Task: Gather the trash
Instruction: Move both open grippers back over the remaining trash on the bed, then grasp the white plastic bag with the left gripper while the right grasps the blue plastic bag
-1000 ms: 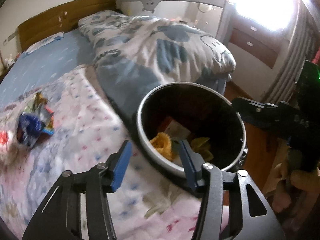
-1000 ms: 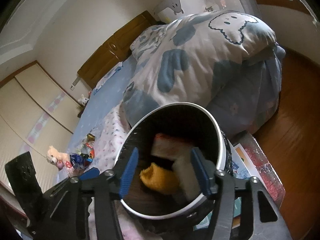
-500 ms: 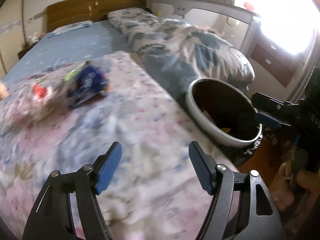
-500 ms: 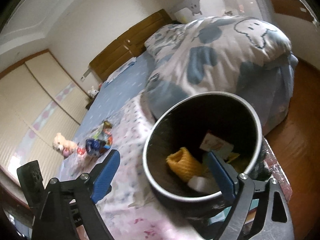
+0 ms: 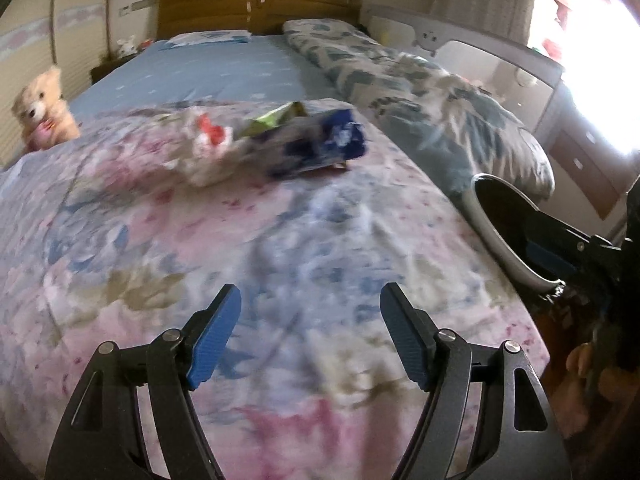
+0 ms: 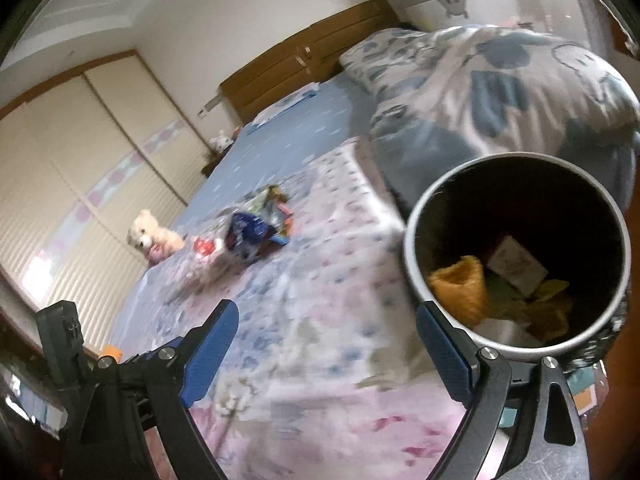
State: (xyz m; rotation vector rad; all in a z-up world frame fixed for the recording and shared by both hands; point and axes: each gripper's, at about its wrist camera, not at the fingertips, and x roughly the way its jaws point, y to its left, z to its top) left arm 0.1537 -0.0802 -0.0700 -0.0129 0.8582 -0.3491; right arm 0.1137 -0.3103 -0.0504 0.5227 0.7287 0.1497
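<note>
1. We take the trash bin [image 6: 516, 256] as landmark: a round, dark-walled can with a pale rim, standing off the bed's near corner, beside the floral bedspread [image 6: 320, 320].
2. Inside the bin we see an orange crumpled piece [image 6: 460, 292], a white card [image 6: 518, 266] and yellow-green scraps [image 6: 552, 300] at the bottom; the upper wall is bare.
3. The remaining trash, a blue wrapper [image 5: 328, 144], a green packet [image 5: 276, 118] and a white-and-red crumple [image 5: 208, 148], lies blurred in a cluster on the bedspread, well away from the bin toward the headboard.
4. The left tongs [image 5: 310, 334] are spread wide and hold nothing, over the bedspread away from the bin.
5. The right tongs [image 6: 326, 354] are likewise spread and unloaded, one finger just before the bin's rim.
6. A folded quilt [image 6: 500, 92] bounds the bin behind; a teddy bear [image 6: 152, 236] sits at the bed's far edge.
7. Between bin and trash cluster the bedspread lies flat.
</note>
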